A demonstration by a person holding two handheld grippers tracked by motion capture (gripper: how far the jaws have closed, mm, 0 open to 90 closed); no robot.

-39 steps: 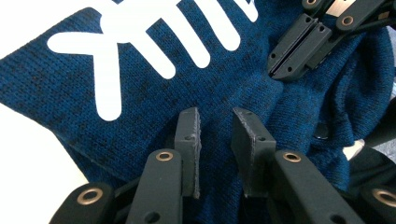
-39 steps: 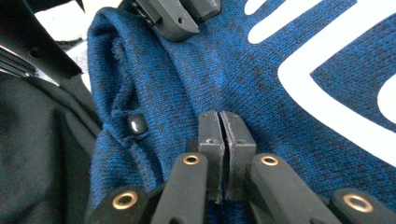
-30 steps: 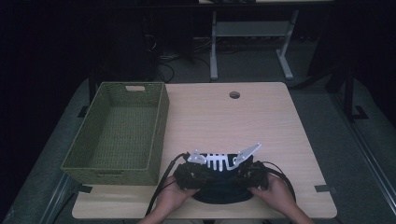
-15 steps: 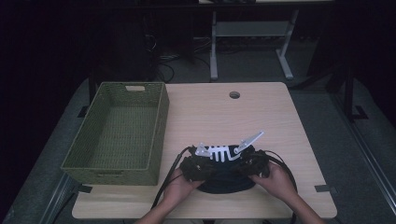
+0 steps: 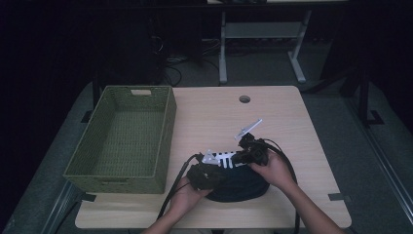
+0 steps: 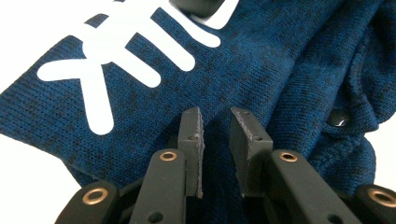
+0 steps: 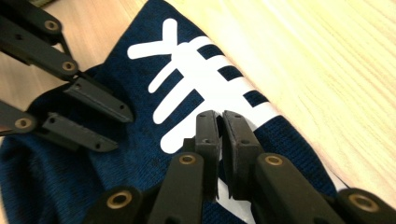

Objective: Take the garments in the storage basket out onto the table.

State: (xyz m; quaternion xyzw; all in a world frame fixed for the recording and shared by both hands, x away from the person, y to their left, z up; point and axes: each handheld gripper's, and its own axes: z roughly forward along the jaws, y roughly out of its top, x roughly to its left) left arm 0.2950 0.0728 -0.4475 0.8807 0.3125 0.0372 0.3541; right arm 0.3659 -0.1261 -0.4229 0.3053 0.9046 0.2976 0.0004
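Observation:
A dark blue knit garment [image 5: 238, 184] with a white fishbone print [image 5: 226, 158] lies bunched near the table's front edge. My left gripper [image 5: 214, 173] rests over its left part, and its jaws [image 6: 215, 116] stand a little apart just above the knit. From the right gripper view the left gripper [image 7: 119, 130] reads as open over the blue cloth [image 7: 70, 177]. My right gripper [image 7: 220, 116] has its jaws closed together on the white print, pinching the fabric. In the high view the right gripper [image 5: 246, 158] sits at the garment's far right edge.
An empty green woven basket [image 5: 165, 131] stands on the left half of the wooden table [image 5: 219, 112]. A round cable hole [image 5: 244, 99] sits near the far edge. Cables trail from both grippers toward the person. Desk legs and dark floor lie beyond.
My right gripper has moved away from the person toward the table's middle, on the printed edge. The left gripper has stayed near the front, shifting only slightly.

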